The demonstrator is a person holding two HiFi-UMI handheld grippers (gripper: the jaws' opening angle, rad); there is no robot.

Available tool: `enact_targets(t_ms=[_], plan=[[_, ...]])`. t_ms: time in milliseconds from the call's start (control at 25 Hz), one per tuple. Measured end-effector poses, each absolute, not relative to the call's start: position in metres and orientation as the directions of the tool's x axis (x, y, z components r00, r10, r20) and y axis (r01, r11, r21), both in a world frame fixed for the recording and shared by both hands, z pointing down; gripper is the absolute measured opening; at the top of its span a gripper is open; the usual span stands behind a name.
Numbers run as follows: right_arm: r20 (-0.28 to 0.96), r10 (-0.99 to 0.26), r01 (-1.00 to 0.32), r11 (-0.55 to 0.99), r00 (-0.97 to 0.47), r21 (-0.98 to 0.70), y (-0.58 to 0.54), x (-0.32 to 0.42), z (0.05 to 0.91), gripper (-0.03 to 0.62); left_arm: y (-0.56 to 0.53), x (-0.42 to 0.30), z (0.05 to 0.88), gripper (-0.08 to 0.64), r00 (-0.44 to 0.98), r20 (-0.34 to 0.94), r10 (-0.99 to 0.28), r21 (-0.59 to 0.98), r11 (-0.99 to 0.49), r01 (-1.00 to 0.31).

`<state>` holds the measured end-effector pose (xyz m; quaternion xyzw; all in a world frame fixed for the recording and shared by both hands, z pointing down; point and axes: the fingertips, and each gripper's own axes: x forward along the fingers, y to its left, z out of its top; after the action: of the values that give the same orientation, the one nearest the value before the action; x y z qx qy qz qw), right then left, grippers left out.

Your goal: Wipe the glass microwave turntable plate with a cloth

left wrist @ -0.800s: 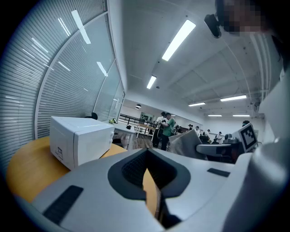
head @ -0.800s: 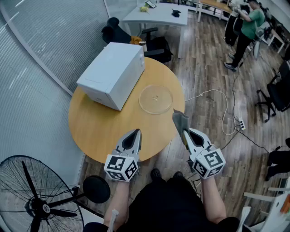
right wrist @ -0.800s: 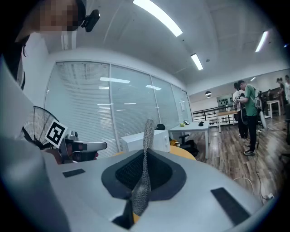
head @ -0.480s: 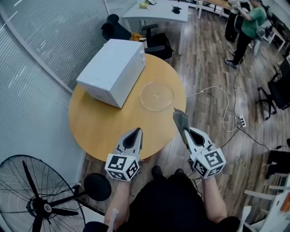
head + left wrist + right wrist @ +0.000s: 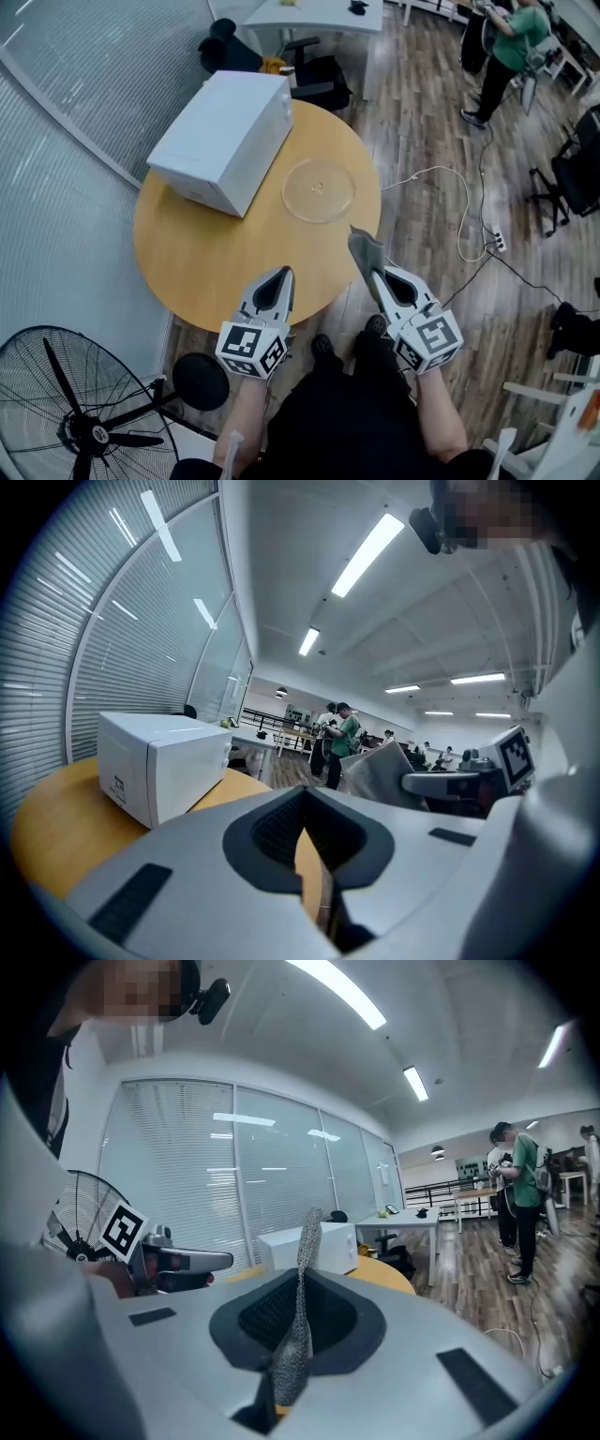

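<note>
Fingers of left gripper (image 5: 279, 277) pressed together, nothing between them. Fingers of right gripper (image 5: 379, 277) clamped on a grey mesh cloth (image 5: 363, 249), which stands up past the tips. Clear round glass turntable plate (image 5: 319, 190) lies flat on the round wooden desk (image 5: 202, 258). In the head view it's at 1 o'clock from the left gripper and 11 o'clock from the right, well apart from both. White box-shaped microwave (image 5: 220, 141) sits at the plate's 10 o'clock.

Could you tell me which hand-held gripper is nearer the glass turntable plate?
Right. The right hand-held gripper, gripping the cloth, is off the plate's near-right edge; the left hand-held gripper is farther back, leftward.
</note>
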<state>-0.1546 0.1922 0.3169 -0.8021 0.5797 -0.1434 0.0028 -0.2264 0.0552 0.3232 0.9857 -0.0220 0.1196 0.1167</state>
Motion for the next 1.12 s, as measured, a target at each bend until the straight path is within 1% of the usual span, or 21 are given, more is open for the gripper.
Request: enact_targets(t_ms=[120, 320, 520, 680, 880, 1120], plan=[[0.234, -0.935, -0.934, -0.311, 0.267, -0.176, 0.194, -0.146, 0.32, 0.02, 0.056, -0.218, 0.326, -0.005, 0.969, 0.248, -0.021, 0.229, -0.97, -0.079], [0.264, -0.937, -0.941, -0.284, 0.23, -0.186, 0.194, -0.112, 0.337, 0.02, 0.057, -0.197, 0.334, -0.005, 0.96, 0.27, -0.074, 0.215, -0.967, -0.135], [0.272, -0.954, -0.956, -0.188, 0.124, -0.226, 0.183, -0.071, 0.348, 0.021, 0.058, -0.164, 0.337, -0.005, 0.942, 0.291, -0.165, 0.208, -0.951, -0.23], [0.252, -0.966, -0.963, -0.12, 0.058, -0.241, 0.175, -0.036, 0.347, 0.023, 0.068, -0.135, 0.337, -0.005, 0.925, 0.303, -0.23, 0.21, -0.93, -0.3], [0.252, -0.965, -0.952, -0.001, -0.08, -0.306, 0.172, -0.004, 0.351, 0.02, 0.091, -0.097, 0.343, -0.005, 0.9, 0.316, -0.299, 0.236, -0.895, -0.38], [0.233, -0.952, -0.945, 0.122, -0.198, -0.305, 0.175, 0.031, 0.355, 0.02, 0.106, -0.065, 0.351, -0.005, 0.855, 0.334, -0.397, 0.237, -0.843, -0.483]])
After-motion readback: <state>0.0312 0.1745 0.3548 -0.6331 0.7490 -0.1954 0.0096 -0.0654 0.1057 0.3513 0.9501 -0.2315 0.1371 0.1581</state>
